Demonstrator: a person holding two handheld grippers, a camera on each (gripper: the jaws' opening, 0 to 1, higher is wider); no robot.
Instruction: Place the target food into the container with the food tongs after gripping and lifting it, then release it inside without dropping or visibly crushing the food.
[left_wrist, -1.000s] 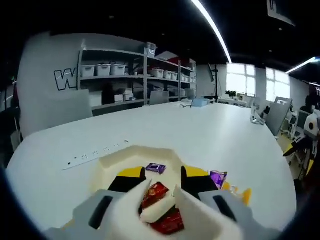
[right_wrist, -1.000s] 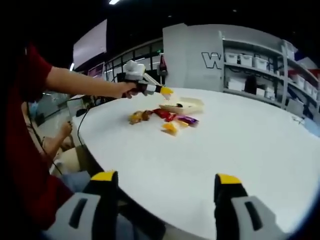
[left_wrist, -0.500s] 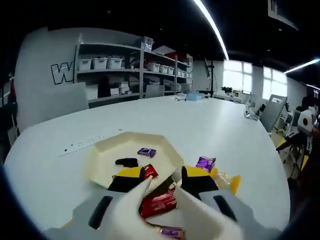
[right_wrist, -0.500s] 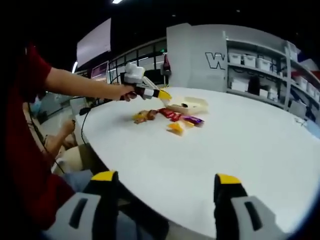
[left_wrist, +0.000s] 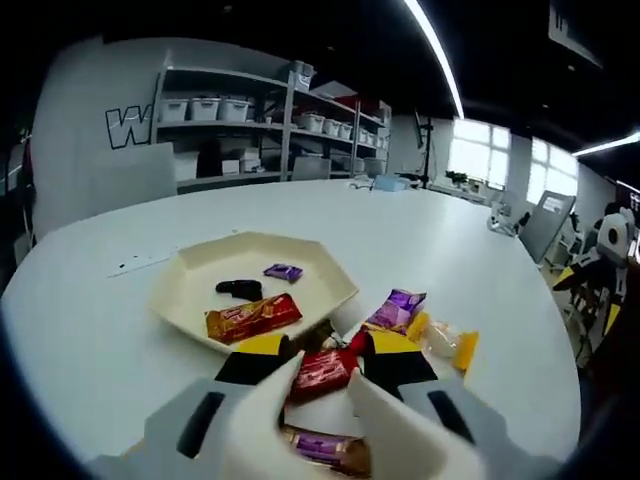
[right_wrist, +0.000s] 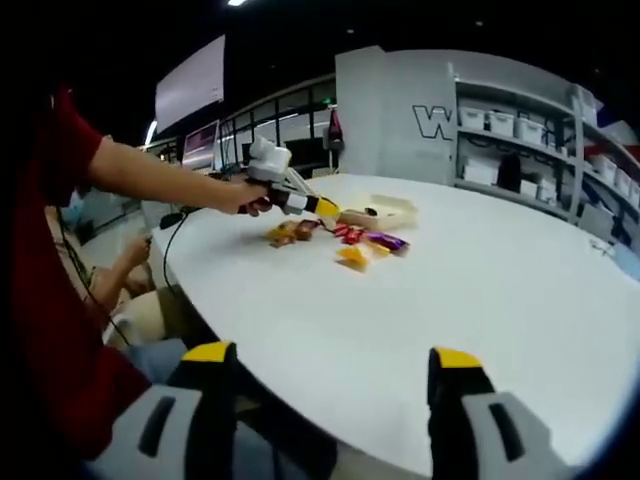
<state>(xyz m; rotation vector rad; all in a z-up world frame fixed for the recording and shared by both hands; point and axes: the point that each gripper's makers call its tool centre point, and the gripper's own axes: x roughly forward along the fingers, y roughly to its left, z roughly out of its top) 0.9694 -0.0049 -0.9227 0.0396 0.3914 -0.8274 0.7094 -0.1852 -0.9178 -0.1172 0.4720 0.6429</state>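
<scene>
A cream hexagonal tray (left_wrist: 185, 290) holds an orange-red snack bar (left_wrist: 253, 317), a black piece (left_wrist: 238, 289) and a small purple wrapper (left_wrist: 283, 271). My left gripper (left_wrist: 328, 347) is shut on white food tongs (left_wrist: 265, 410). The tong tips stand on either side of a red wrapper (left_wrist: 322, 368) just in front of the tray; I cannot tell whether they pinch it. The right gripper view shows the left gripper (right_wrist: 318, 207) low over the loose snacks (right_wrist: 352, 240) beside the tray (right_wrist: 390, 210). My right gripper (right_wrist: 333, 365) is open and holds nothing, near the table's edge.
Loose on the white table (left_wrist: 420, 240) lie a purple wrapper (left_wrist: 393, 310), a yellow one (left_wrist: 452, 347) and a brown-purple one (left_wrist: 320, 447). A person's arm (right_wrist: 160, 178) in a red sleeve reaches in from the left. Shelves (left_wrist: 250, 130) stand behind.
The left view has drawn back from the tray, and the orange-red bar now lies in full view inside it. The tongs now sit over the loose wrappers. The right gripper has stayed still.
</scene>
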